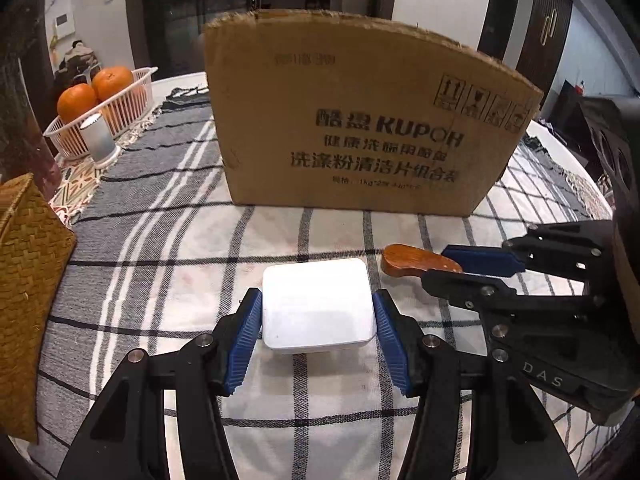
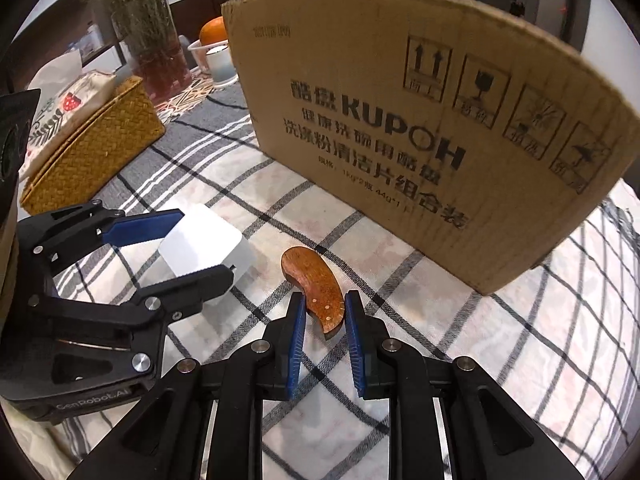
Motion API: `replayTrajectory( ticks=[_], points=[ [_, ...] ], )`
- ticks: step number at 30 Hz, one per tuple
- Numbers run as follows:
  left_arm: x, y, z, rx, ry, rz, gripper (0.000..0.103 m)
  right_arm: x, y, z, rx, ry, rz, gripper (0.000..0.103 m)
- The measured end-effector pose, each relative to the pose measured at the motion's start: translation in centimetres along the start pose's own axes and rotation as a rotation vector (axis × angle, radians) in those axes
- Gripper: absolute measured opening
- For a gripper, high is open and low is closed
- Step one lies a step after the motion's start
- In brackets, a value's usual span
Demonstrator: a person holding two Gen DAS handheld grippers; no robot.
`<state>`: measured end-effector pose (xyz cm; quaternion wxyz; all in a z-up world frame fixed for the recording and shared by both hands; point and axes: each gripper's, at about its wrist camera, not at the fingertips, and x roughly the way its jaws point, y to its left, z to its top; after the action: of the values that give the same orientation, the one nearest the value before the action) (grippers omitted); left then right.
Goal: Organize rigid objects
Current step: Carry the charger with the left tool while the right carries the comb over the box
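A white rounded box lies on the checked tablecloth in front of a cardboard carton. My left gripper has its blue pads on both sides of the white box, touching or nearly touching it; it also shows in the right wrist view around the box. A curved brown wooden piece lies to the right. My right gripper straddles its near end, pads close beside it with small gaps. In the left wrist view the right gripper is at the wooden piece.
The carton stands upright just behind both objects. A woven basket is at the left, a white basket of oranges and a white cup at the far left. A vase with grasses stands behind.
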<state>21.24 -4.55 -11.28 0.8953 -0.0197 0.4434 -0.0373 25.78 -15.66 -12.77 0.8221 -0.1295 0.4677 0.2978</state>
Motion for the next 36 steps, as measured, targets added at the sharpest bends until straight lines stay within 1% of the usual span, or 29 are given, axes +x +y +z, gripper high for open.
replayTrajectory(
  ticks=[4, 14, 17, 26, 36],
  points=[
    [-0.9, 0.5, 0.4, -0.014, -0.023, -0.002, 0.055, -1.2, 0.2, 0.3, 0.029, -0.015, -0.041, 0.021],
    [-3.5, 0.9, 1.1, -0.016, -0.083, -0.03, 0.055, -3.7, 1.0, 0.8, 0.073, -0.046, -0.088, 0.021],
    [-4.5, 1.0, 1.5, -0.016, -0.107, -0.044, 0.055, -4.8, 1.4, 1.0, 0.077, -0.065, -0.105, 0.021],
    [-7.0, 1.2, 3.3, -0.002, -0.175, -0.054, 0.055, -8.4, 2.3, 2.2, 0.104, -0.142, -0.179, 0.021],
    [-9.1, 1.6, 5.1, 0.023, -0.245, -0.051, 0.055, -11.0, 2.5, 3.3, 0.157, -0.222, -0.198, 0.021]
  ],
)
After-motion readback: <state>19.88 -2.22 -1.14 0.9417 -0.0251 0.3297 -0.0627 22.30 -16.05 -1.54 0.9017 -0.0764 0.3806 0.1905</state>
